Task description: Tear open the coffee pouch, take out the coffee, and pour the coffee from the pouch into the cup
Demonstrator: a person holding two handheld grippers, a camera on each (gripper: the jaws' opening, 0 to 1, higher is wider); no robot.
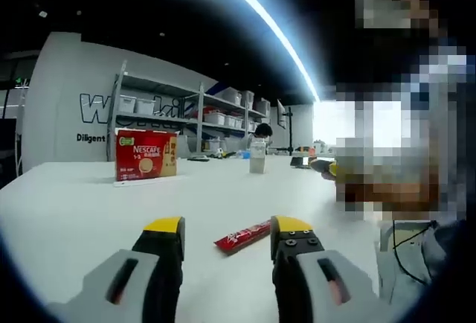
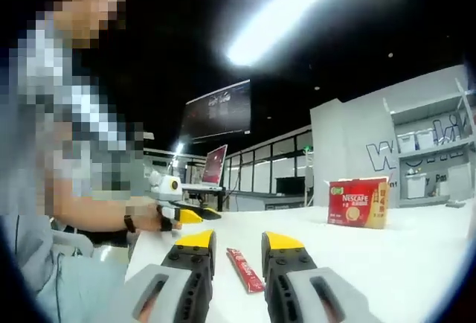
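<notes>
Both tongs hover low over the white desk (image 1: 89,204), and neither has hold of anything. The left tongs (image 1: 227,235) stand with their yellow-tipped jaws parted. The red coffee pouch (image 1: 243,235), a slim stick, lies flat on the desk between and just beyond the two tips, its far end close to the right-hand jaw; I cannot tell whether it touches.

From the right gripper view the right tongs (image 2: 236,247) are likewise spread apart and empty, and the same pouch (image 2: 245,269) lies lengthways in the gap between their jaws, flat on the desk and unopened as far as I can see.

Further back stands a red Nescafe box (image 1: 146,154), upright (its front printed with a cup), well apart from the pouch. Beyond it, near the middle of the desk, a pale cup (image 1: 257,156) stands upright. In the right gripper view a person's hand (image 2: 149,217) holds the other yellow-tipped gripper at the desk's edge, a dark band on the wrist. Shelving with storage bins (image 1: 216,114) lines the far wall.
</notes>
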